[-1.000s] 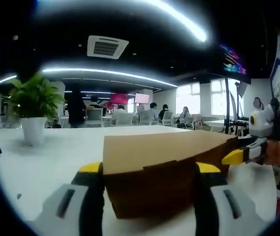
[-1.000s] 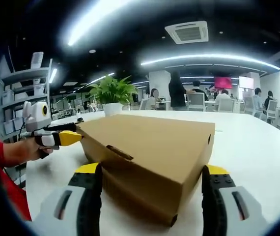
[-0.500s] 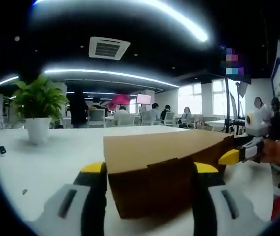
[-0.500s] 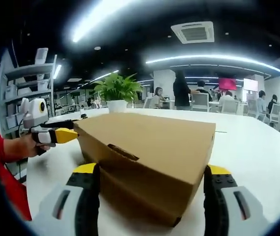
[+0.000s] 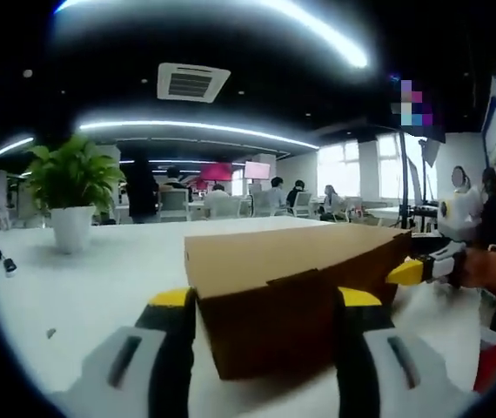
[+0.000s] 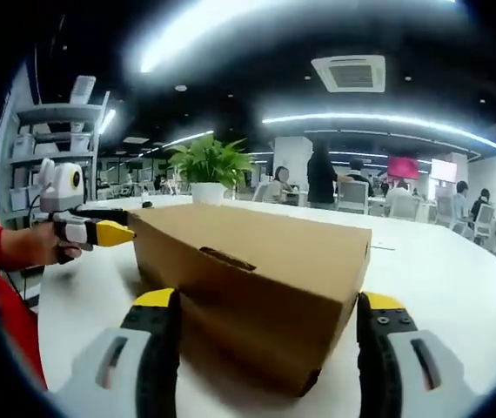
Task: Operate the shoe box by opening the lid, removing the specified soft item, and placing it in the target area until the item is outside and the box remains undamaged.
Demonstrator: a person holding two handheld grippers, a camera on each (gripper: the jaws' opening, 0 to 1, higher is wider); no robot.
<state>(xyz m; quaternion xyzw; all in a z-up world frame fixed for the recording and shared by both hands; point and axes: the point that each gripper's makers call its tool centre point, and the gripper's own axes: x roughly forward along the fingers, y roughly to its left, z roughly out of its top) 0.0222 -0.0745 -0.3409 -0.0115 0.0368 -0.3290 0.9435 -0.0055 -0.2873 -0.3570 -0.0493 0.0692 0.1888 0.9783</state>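
A closed brown cardboard shoe box lies on the white table. In the left gripper view, my left gripper has its yellow-tipped jaws pressed against both sides of the box's short end. In the right gripper view, my right gripper stands open, its jaws wide on either side of a corner of the box with gaps to the cardboard. The left gripper shows at the box's far left corner, and the right gripper at the box's far right end. The lid is down and the contents are hidden.
A potted green plant stands on the table beyond the box, also the plant in the right gripper view. A hand in a red sleeve holds the left gripper. Shelving is at far left. People sit at desks in the background.
My left gripper's jaws have drawn closer together onto the box end. The right gripper's jaws keep the same width; both cameras shifted slightly.
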